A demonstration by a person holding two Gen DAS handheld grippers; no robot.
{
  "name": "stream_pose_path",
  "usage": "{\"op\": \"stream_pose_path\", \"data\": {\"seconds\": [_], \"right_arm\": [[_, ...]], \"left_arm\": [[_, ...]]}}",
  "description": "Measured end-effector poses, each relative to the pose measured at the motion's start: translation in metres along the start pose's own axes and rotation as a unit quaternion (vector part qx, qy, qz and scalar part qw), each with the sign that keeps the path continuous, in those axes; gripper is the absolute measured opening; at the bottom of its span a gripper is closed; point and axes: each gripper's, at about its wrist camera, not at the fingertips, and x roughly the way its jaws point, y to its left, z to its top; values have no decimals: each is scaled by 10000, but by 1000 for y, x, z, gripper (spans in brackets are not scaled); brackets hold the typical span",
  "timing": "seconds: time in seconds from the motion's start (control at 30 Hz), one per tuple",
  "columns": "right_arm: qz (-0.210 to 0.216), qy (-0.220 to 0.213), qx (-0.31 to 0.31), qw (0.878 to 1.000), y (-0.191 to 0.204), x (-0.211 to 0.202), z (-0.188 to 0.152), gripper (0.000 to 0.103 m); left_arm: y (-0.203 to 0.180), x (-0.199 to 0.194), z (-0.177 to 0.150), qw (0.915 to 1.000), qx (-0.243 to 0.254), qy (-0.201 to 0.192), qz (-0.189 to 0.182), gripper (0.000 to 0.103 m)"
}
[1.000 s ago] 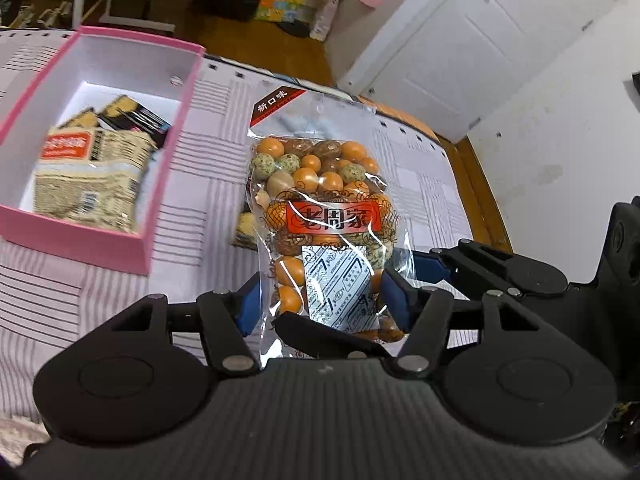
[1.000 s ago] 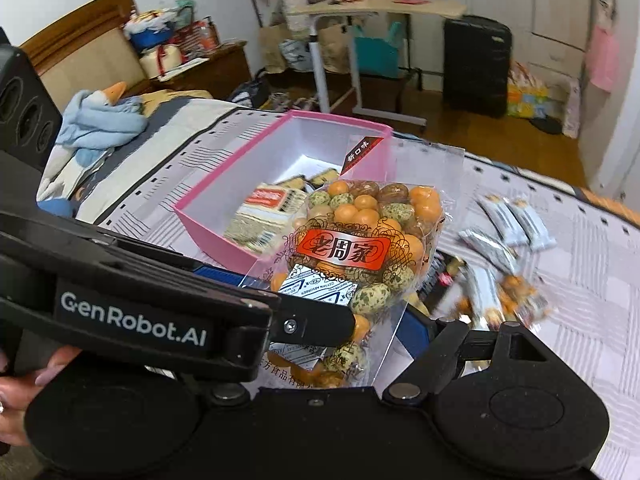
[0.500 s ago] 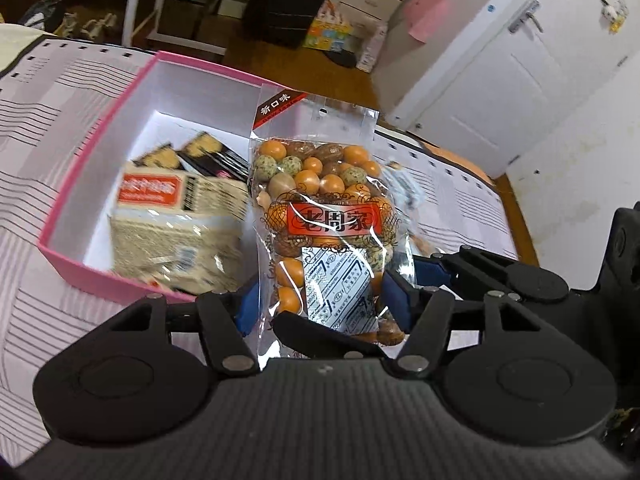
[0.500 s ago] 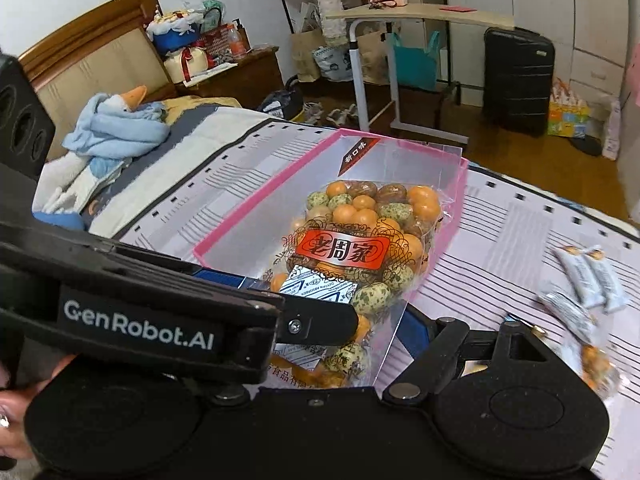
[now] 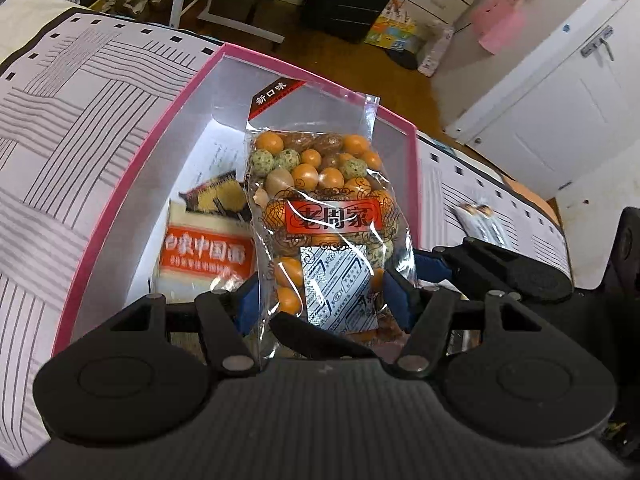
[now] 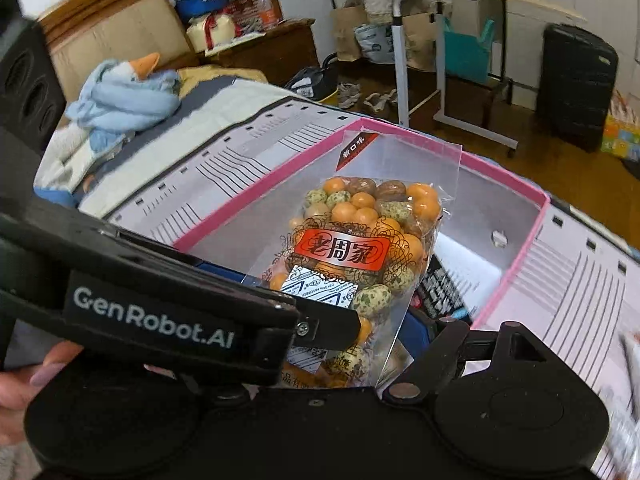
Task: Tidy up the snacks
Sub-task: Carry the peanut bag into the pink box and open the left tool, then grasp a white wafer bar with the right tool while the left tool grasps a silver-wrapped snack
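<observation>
Nuts in a clear bag (image 5: pixel 328 216) hung over the pink box (image 5: pixel 120 208), pinched by the left gripper (image 5: pixel 324 300), ready to drop at three o'clock of the noodle packet (image 5: pixel 204 256) (already inside); right gripper (image 6: pixel 360 320) jaws spread around the bag, whether pressing I cannot tell.

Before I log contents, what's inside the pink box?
Inside the pink box: an orange-labelled packet and a dark packet. The held nut bag covers the rest.
</observation>
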Motion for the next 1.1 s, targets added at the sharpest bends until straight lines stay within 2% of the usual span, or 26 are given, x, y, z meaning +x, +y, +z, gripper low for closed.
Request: {"op": "stream_pose_path", "data": {"seconds": [0.1,0.2,0.27,0.37,0.47,0.6,0.73,0.93,1.1], "right_arm": [[-34,-6,-170,9999,-5,7,5,87],[-528,-146,-709,9960,4,8,2,90],[-617,-174,-893,9939,9,2,-3,90],[-605,-289,-795,9946,7,-21,-15,90],[-567,-583,-612,9948,-2,-58,-29,90],[-503,-1032,-189,9932,-18,-115,-47,90],[-741,-1287,31,9889,-31,-161,-55,90],[-1096,-1208,357,9860,-50,-201,-65,90],[-1270,-1088,515,9846,-57,-224,-80,90]], "left_arm": [[6,14,4,9998,-158,-29,78,62],[7,20,0,9990,-344,-121,275,62],[4,18,-4,9987,-185,-218,426,64],[-8,6,-15,9964,155,-441,706,64],[-21,-17,-25,9938,403,-717,745,65],[-45,-44,-35,9905,826,-856,688,65],[-72,-68,-47,9870,1221,-906,516,65],[-114,-92,-66,9805,1713,-945,169,65],[-135,-89,-82,9794,1839,-828,-52,65]]}}
